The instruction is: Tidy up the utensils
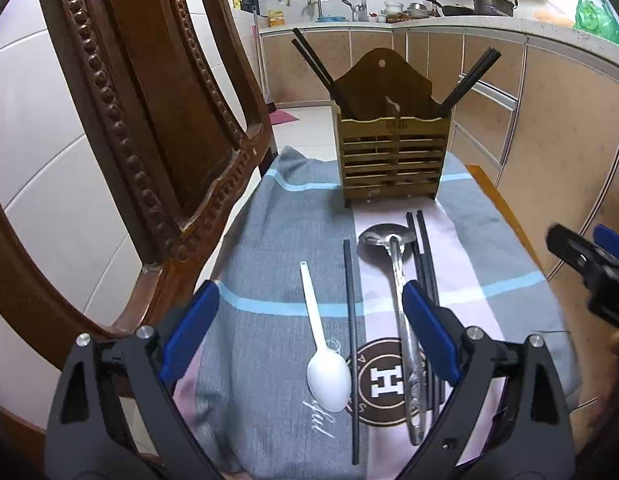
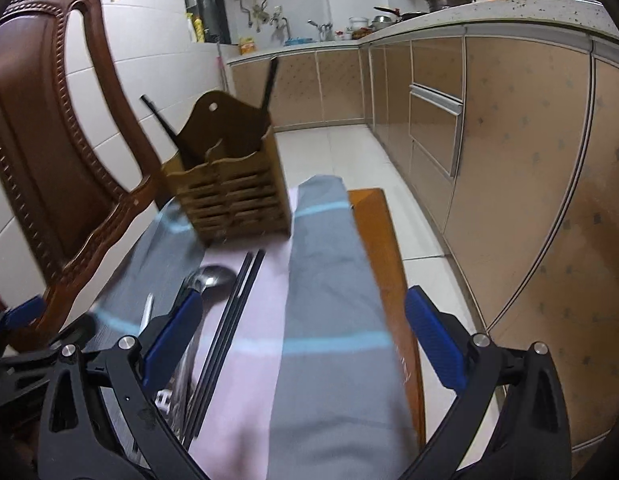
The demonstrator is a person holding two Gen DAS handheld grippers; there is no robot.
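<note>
A wooden utensil holder (image 1: 393,152) stands at the far end of the cloth-covered table, with black chopsticks (image 1: 315,68) leaning out of both sides; it also shows in the right wrist view (image 2: 233,196). On the cloth lie a white plastic spoon (image 1: 325,368), a single black chopstick (image 1: 351,352), a metal ladle (image 1: 397,280) and more black chopsticks (image 1: 423,256). My left gripper (image 1: 309,304) is open above the white spoon and single chopstick. My right gripper (image 2: 303,316) is open and empty above the cloth, right of the ladle (image 2: 209,280) and chopsticks (image 2: 233,320).
A carved wooden chair (image 1: 141,120) stands close on the left. The grey, pink and blue cloth (image 1: 269,240) covers a narrow wooden table (image 2: 385,260). Kitchen cabinets (image 2: 509,160) run along the right. The right gripper shows at the left wrist view's right edge (image 1: 589,264).
</note>
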